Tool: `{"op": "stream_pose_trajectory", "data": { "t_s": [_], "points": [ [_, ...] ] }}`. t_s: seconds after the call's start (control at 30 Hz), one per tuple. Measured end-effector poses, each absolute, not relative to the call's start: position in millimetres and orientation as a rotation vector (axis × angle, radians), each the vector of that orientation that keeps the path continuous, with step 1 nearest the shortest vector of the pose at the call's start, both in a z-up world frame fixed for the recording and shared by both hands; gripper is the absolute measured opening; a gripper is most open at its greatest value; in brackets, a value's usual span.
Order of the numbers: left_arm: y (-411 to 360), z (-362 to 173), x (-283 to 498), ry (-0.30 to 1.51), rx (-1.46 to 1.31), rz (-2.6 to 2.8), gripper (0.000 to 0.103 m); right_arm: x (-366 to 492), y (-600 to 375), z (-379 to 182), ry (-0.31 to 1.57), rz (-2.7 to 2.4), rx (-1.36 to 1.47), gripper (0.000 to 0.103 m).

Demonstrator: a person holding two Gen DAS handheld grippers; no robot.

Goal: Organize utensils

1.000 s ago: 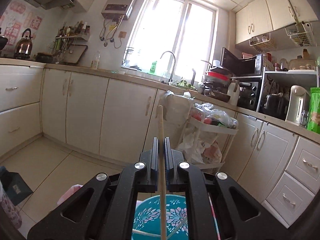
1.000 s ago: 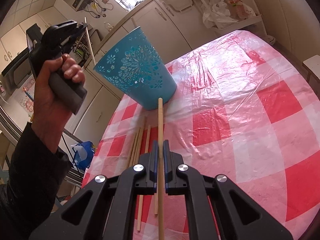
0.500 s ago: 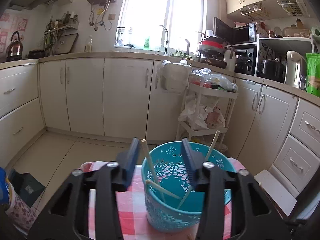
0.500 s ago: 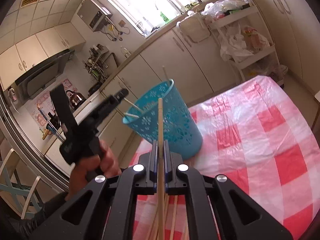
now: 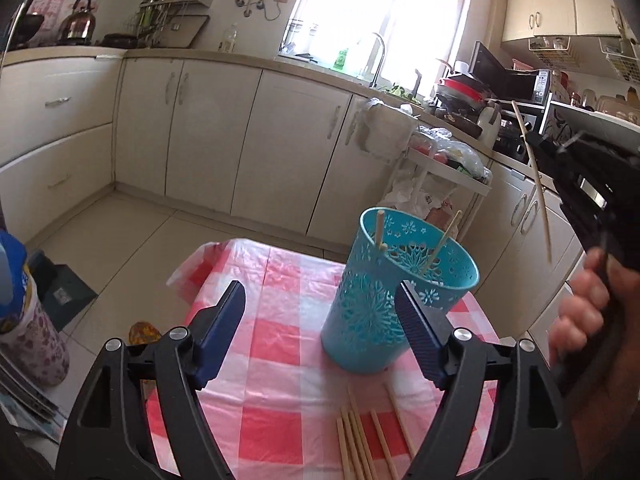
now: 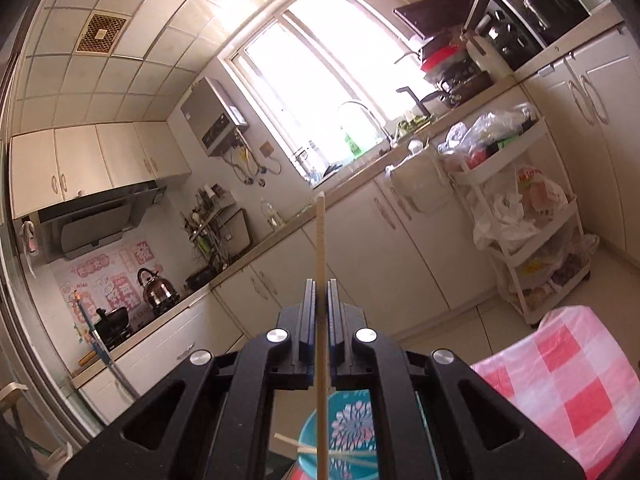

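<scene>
A turquoise perforated cup (image 5: 394, 292) stands on the red-and-white checked tablecloth (image 5: 280, 344) with a few wooden chopsticks (image 5: 440, 242) leaning inside. Several more chopsticks (image 5: 360, 440) lie on the cloth in front of it. My left gripper (image 5: 320, 328) hangs just before the cup; its jaws are opening and nothing is between them. My right gripper (image 6: 319, 312) is shut on a single chopstick (image 6: 320, 248), held above the cup (image 6: 352, 428), whose rim shows below. In the left wrist view that right gripper (image 5: 536, 148) is up at the right in a person's hand (image 5: 580, 320).
Cream kitchen cabinets (image 5: 280, 152) run along the far wall under a bright window (image 5: 384, 12). A white trolley (image 5: 440, 184) with plastic bags stands beyond the table. A patterned container (image 5: 28, 332) sits at the left edge. Tiled floor lies past the table's far edge.
My left gripper let its chopstick drop into the cup, opened wide and drew back and down. My right gripper rose with its chopstick from the table to above the cup.
</scene>
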State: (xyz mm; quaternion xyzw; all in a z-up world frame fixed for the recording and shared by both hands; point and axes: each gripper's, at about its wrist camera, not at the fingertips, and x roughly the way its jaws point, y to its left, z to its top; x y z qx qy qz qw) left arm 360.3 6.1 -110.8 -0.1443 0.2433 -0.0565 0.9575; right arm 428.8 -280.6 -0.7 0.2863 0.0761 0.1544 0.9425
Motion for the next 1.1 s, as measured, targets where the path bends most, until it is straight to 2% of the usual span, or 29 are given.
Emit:
{"op": "stream_pose_trajectory", "data": {
  "t_s": [0.23, 0.47, 0.53, 0.6, 0.73, 0.83, 0.93, 1.1],
  "points": [
    [9.7, -140.6, 346.5, 0.592, -0.318, -0.113, 0.074, 472.9, -262.4, -29.7, 0.219, 0.214, 0.51, 0.006],
    [12.2, -155.1, 343.0, 0.649, -0.306, -0.112, 0.074, 468.6, -252.9, -70.1, 0.307, 0.206, 0.422, 0.006],
    [10.4, -156.0, 342.3, 0.662, -0.295, -0.114, 0.074, 462.1, -250.3, -75.7, 0.321, 0.218, 0.392, 0.011],
    [7.9, -156.6, 341.1, 0.681, -0.278, -0.116, 0.075, 452.9, -249.9, -78.3, 0.338, 0.23, 0.369, 0.026],
    [0.8, -160.6, 337.7, 0.742, -0.229, -0.129, 0.075, 419.0, -257.2, -78.2, 0.37, 0.266, 0.337, 0.032],
    [-3.0, -166.8, 332.7, 0.791, -0.193, -0.144, 0.075, 383.1, -263.8, -89.6, 0.488, 0.301, 0.32, 0.034],
    [-6.9, -173.9, 326.8, 0.826, -0.166, -0.15, 0.075, 353.4, -260.0, -124.0, 0.698, 0.33, 0.251, 0.034],
    [-16.4, -186.5, 325.8, 0.889, -0.134, -0.142, 0.075, 330.2, -246.8, -176.6, 0.896, 0.362, 0.174, 0.028]
  ]
}}
